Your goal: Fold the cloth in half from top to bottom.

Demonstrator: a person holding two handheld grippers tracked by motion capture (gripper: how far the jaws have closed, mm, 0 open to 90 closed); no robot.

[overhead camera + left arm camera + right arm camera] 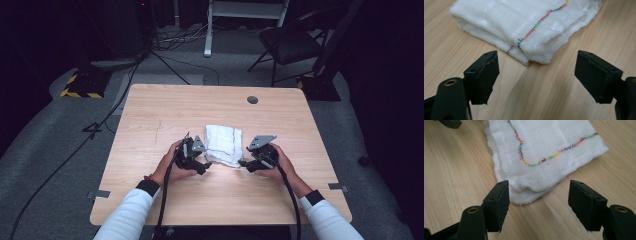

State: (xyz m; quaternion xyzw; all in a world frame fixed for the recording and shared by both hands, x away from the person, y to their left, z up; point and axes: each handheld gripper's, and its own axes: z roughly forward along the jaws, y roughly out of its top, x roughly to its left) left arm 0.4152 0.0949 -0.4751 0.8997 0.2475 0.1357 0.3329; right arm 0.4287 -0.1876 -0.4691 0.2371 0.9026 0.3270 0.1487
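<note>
High view: we look down on a light wooden table (165,110) with a folded white cloth (223,144) lying near its middle — at this range its stitching is too small for us to read. A hand grips a black gripper on either side of the cloth's near edge: the left gripper (204,165) just beside its near left corner, the right gripper (243,163) just beside its near right corner. The room beyond the table is dark, and a chair (290,42) at the back is half lost in shadow.

In the left gripper view, the jaws stand wide apart with bare wood between them; the cloth (524,27), edged in multicoloured stitching, lies just past the tips, its far side cut off by the frame. In the right gripper view, the jaws are likewise spread and clasp nothing — the cloth's (544,152) corner lies just ahead of the left-hand jaw, and whether it brushes that jaw we cannot tell.
</note>
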